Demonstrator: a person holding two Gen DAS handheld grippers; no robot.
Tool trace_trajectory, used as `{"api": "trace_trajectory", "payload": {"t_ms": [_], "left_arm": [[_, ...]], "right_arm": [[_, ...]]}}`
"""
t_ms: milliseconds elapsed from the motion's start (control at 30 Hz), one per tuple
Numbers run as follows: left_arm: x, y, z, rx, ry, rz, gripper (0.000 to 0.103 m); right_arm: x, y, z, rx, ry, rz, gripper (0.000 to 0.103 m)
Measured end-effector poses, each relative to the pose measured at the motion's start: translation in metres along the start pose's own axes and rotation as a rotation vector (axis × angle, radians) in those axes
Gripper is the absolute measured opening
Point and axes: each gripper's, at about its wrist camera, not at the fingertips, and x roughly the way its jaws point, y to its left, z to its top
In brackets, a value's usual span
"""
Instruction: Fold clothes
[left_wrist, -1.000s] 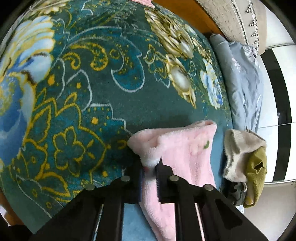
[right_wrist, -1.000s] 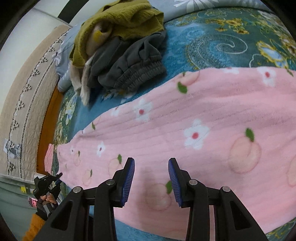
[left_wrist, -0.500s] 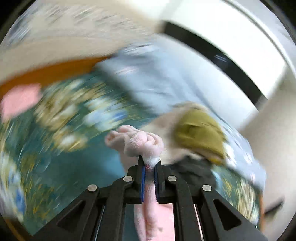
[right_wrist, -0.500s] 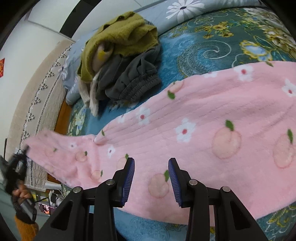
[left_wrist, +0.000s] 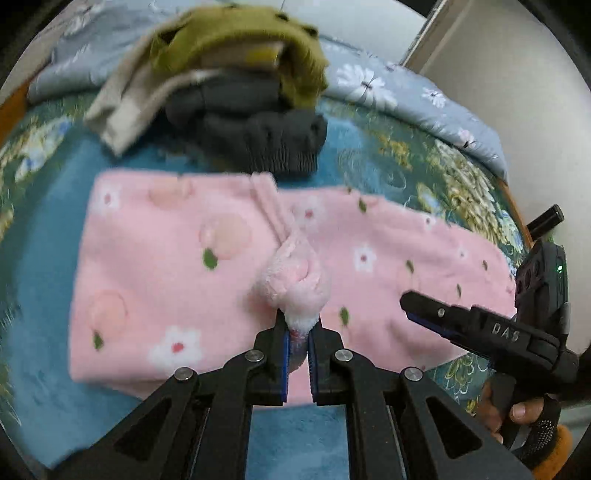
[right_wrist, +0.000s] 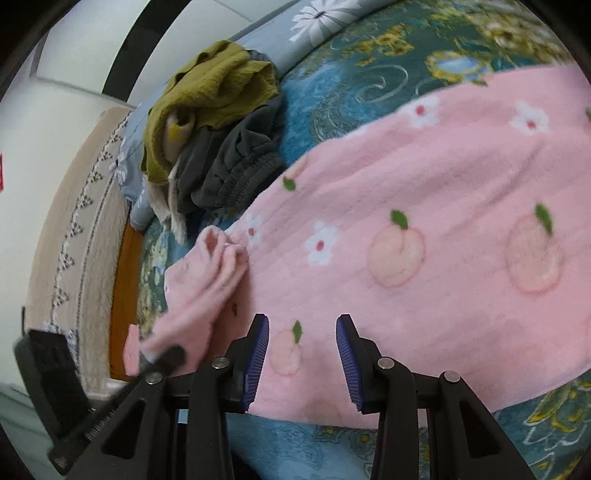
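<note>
Pink fleece garment (left_wrist: 207, 280) lay spread on the bed (left_wrist: 33, 295), one bunched end clamped in your left gripper (left_wrist: 297, 350) over its middle, while your right gripper (right_wrist: 302, 354) hovered jaws apart — you needed to lay that end flat, edges matched, before releasing.

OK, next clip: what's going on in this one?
A person with a handheld gripper in each hand is folding a pink fleece garment printed with peaches and flowers, spread on a patterned bedspread. The left gripper is shut on a bunched end of the garment and holds it over the flat part, mid-fold. The right gripper is open, just over the near edge of the garment and gripping nothing. A pile of other clothes, olive and dark grey, waits behind it.
</note>
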Motion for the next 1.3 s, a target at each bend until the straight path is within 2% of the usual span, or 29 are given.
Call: {"api": "trace_trajectory", "payload": {"t_ms": [67, 200, 300, 333, 367, 433, 500, 600, 700, 767, 867, 900, 1000, 1100, 1233, 1300], "left_arm": [[0.007, 0.002, -0.005, -0.041, 0.021, -0.030, 0.008], [0.025, 0.002, -0.016, -0.058, 0.092, -0.024, 0.008], [0.033, 0.005, -0.021, -0.090, 0.137, -0.030, 0.009], [0.036, 0.006, -0.022, -0.100, 0.151, -0.032, 0.015], [0.034, 0.008, -0.022, -0.113, 0.163, -0.058, 0.028], [0.030, 0.010, -0.024, -0.143, 0.182, -0.120, 0.040], [0.022, 0.013, -0.026, -0.176, 0.195, -0.190, 0.041], [0.001, 0.028, -0.021, -0.207, 0.143, -0.196, 0.041], [-0.018, 0.059, -0.009, -0.275, 0.059, -0.130, 0.041], [-0.028, 0.087, 0.001, -0.322, 0.006, -0.041, 0.043], [-0.033, 0.125, 0.008, -0.381, -0.013, 0.073, 0.044], [-0.034, 0.137, 0.009, -0.395, -0.011, 0.087, 0.044], [-0.030, 0.159, 0.005, -0.456, -0.005, 0.098, 0.044], [-0.022, 0.169, -0.006, -0.516, 0.015, 0.070, 0.044], [-0.018, 0.173, -0.011, -0.552, 0.014, 0.051, 0.044], [-0.021, 0.181, -0.014, -0.564, 0.022, 0.039, 0.044]], "right_arm": [[0.006, -0.001, -0.001, 0.030, 0.015, 0.037, 0.042], [0.018, 0.001, -0.002, 0.073, 0.055, 0.093, 0.043], [0.025, 0.004, -0.001, 0.082, 0.070, 0.117, 0.053], [0.028, 0.006, 0.000, 0.081, 0.076, 0.122, 0.053], [0.031, 0.007, 0.001, 0.079, 0.083, 0.126, 0.054], [0.038, 0.011, 0.005, 0.073, 0.100, 0.134, 0.054], [0.046, 0.015, 0.008, 0.057, 0.116, 0.134, 0.054], [0.060, 0.023, 0.012, 0.022, 0.150, 0.128, 0.058], [0.076, 0.032, 0.018, -0.011, 0.186, 0.121, 0.059], [0.087, 0.039, 0.023, -0.032, 0.209, 0.126, 0.059], [0.101, 0.046, 0.038, -0.055, 0.218, 0.105, 0.060], [0.106, 0.048, 0.043, -0.060, 0.216, 0.080, 0.060], [0.120, 0.053, 0.048, -0.069, 0.242, 0.066, 0.061], [0.130, 0.063, 0.046, -0.102, 0.270, 0.057, 0.061], [0.132, 0.069, 0.047, -0.087, 0.245, 0.028, 0.061], [0.135, 0.073, 0.047, -0.068, 0.239, 0.018, 0.056]]}}
